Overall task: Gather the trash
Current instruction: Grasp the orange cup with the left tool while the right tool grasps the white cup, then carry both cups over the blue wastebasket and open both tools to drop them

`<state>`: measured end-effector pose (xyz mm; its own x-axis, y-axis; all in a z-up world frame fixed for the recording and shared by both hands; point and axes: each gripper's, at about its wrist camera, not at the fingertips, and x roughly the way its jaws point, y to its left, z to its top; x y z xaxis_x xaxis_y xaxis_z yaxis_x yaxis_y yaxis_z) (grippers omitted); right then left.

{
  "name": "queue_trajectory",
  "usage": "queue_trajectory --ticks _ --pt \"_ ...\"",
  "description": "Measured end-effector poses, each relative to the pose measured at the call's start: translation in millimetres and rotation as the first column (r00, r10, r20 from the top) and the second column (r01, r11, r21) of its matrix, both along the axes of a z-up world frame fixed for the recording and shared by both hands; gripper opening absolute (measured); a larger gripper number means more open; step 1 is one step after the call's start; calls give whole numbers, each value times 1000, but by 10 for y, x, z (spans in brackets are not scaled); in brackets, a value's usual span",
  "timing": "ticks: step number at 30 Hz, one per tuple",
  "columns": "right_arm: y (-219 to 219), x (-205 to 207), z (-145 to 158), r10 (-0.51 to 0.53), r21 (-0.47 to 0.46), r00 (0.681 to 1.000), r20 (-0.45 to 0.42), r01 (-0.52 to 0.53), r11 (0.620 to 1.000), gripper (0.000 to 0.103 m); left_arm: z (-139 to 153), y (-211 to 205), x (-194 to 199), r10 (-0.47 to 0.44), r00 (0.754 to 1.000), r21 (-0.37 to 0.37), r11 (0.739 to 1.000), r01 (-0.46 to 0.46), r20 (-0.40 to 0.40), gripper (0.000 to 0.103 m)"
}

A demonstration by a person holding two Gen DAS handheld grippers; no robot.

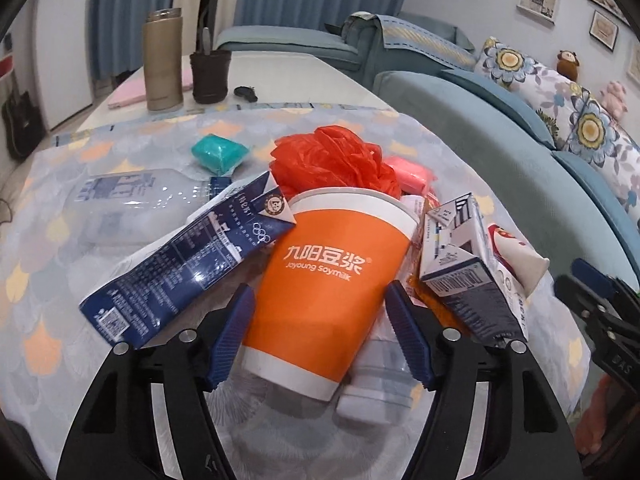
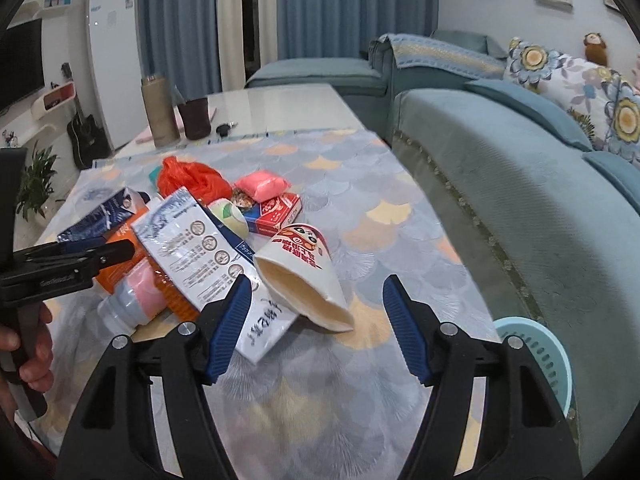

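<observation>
Straddling a smooth orange paper cup (image 1: 328, 280) that lies on its side, the left claw (image 1: 320, 336) stands wide, its ribbed blue pads flanking the cup without clearly pressing it. A glossy navy carton (image 1: 188, 260) leans against the cup's left side, a white-and-navy carton (image 1: 464, 264) sits to its right, and crinkled red plastic (image 1: 332, 160) bunches behind its rim. The right claw (image 2: 316, 328) is also wide and holds nothing, hovering over a squashed white paper cup (image 2: 304, 276) resting on a flat white pouch (image 2: 200, 256). All the trash is heaped on the bench (image 2: 380, 208), which is covered by a cloth with a scallop pattern.
</observation>
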<state>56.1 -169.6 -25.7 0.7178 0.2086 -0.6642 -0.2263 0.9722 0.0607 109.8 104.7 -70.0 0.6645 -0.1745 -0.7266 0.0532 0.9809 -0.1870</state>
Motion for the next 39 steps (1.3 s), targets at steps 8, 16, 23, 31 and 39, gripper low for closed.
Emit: queue_trajectory --ticks 8,16,23,31,39 --pt "79 454 -194 10 3 995 -100 -10 1000 64 -110 104 213 12 999 -105 994 -17 -42 74" --pt "41 685 -279 6 19 986 -166 -3 1000 40 -130 42 227 15 999 -94 995 -18 -39 73" --pt "-126 686 -336 -6 67 985 -172 18 998 29 -119 -43 153 30 1000 -56 998 -30 -4 71" --pt "-295 391 66 -37 59 999 -39 39 997 28 216 35 -119 58 988 -136 990 -38 144 68" --pt "-880 -46 374 -180 108 982 51 174 979 28 843 -403 -638 -50 935 -155 982 110 350 68"
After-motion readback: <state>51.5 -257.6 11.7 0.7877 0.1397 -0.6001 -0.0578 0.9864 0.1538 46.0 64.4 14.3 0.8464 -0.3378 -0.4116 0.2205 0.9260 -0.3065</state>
